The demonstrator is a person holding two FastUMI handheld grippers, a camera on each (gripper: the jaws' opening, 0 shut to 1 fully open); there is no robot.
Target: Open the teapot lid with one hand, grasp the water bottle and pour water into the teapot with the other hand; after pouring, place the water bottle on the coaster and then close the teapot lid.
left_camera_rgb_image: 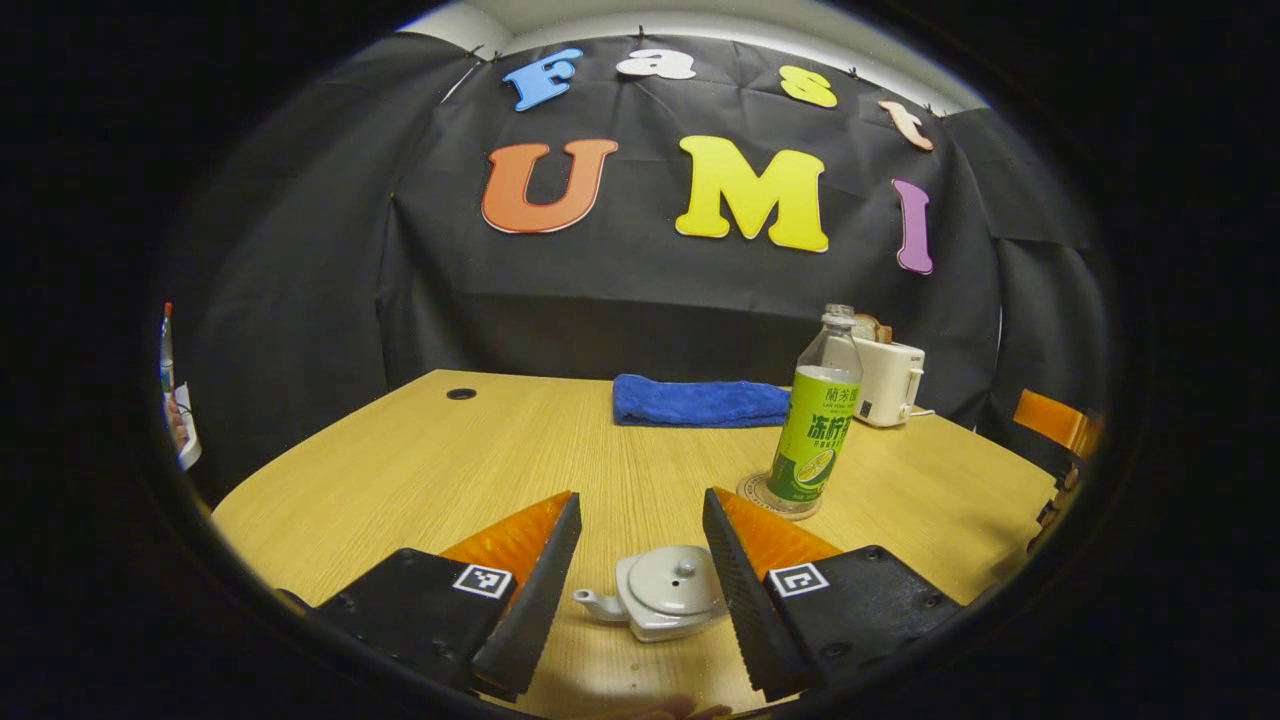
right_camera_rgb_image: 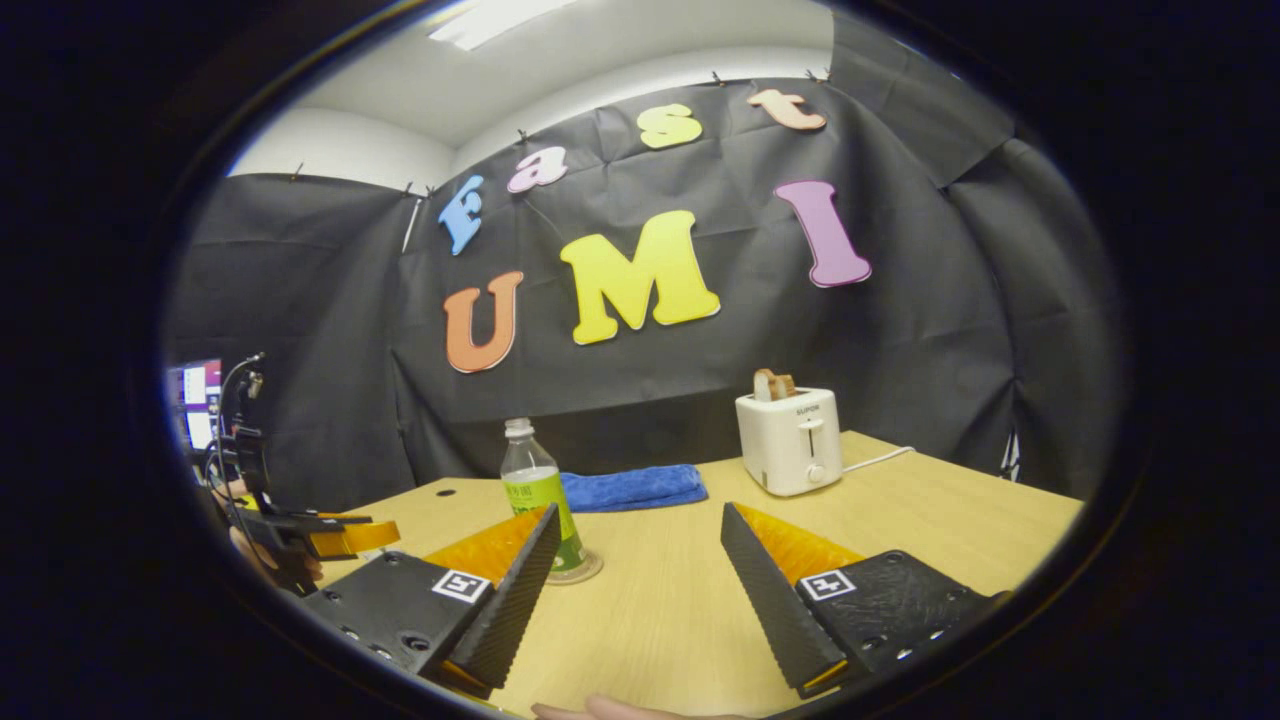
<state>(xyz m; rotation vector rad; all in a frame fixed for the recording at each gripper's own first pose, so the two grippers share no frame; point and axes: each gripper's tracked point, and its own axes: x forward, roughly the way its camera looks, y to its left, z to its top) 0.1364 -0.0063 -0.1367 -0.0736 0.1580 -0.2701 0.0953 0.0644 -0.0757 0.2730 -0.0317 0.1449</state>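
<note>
Teapot [left_camera_rgb_image: 668, 592], white, lid [left_camera_rgb_image: 676, 578] seated, spout to the left, stood on the wooden table [left_camera_rgb_image: 430, 470] between the spread fingers of the left gripper [left_camera_rgb_image: 640, 575], untouched by either. Left gripper's jaws stood wide apart, holding nothing. Towel [left_camera_rgb_image: 700, 400], blue, folded, lay near the far edge. Water bottle [left_camera_rgb_image: 820, 415] (green label, uncapped as far as could be told) stood upright on a round coaster [left_camera_rgb_image: 760, 497], right of the teapot. Toaster [left_camera_rgb_image: 888, 380], white, sat behind the bottle with bread in a slot. Right gripper [right_camera_rgb_image: 640, 590] hovered over bare tabletop, jaws likewise wide and empty, the bottle just beyond its left finger.
</note>
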